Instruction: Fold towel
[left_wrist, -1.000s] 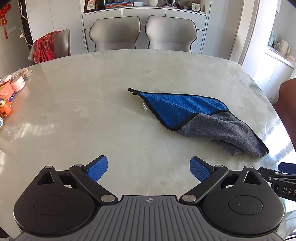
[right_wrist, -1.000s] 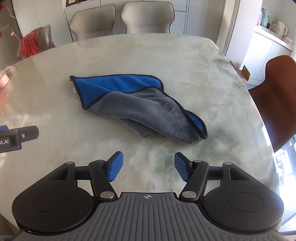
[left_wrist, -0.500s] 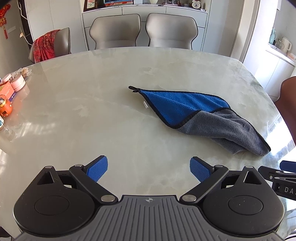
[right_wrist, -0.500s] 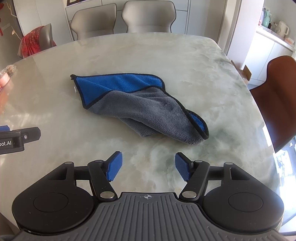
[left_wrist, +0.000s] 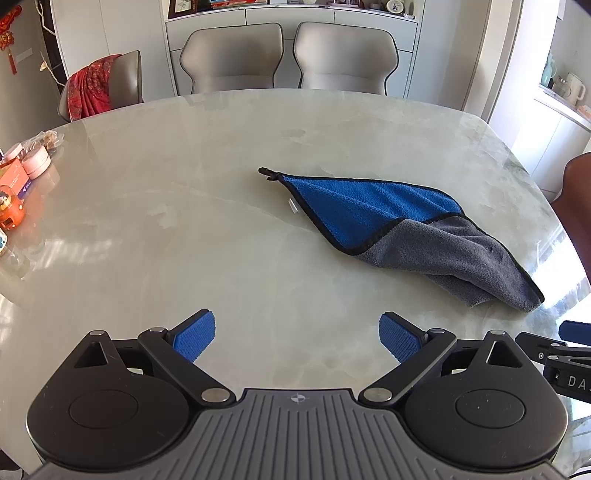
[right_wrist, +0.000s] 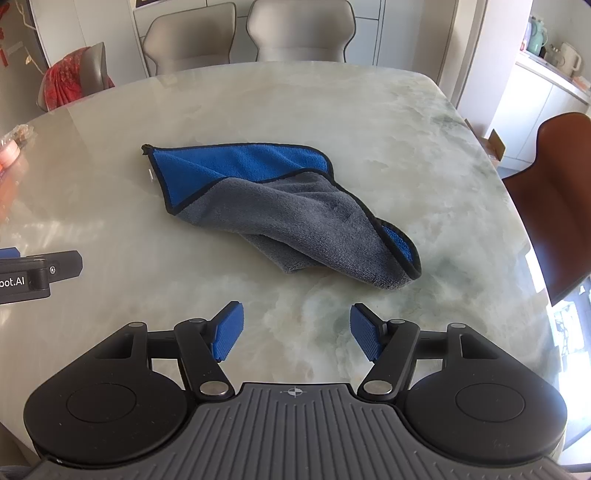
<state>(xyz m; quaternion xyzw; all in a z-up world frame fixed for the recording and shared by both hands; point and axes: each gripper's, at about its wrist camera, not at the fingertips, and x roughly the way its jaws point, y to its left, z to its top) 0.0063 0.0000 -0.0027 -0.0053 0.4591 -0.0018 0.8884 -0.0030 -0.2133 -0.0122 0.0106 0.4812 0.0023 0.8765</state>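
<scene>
Holding both my tongs released above the marble table (left_wrist: 184, 192), left gripper (left_wrist: 297, 338), right gripper (right_wrist: 296, 330), with the rumpled blue-grey towel (right_wrist: 295, 218) lying just ahead, untouched.

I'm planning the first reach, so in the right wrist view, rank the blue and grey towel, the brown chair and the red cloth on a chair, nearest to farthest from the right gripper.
1. Blue and grey towel: just ahead of the right gripper.
2. Brown chair: off the table's right side.
3. Red cloth: far left, draped on a chair.
</scene>
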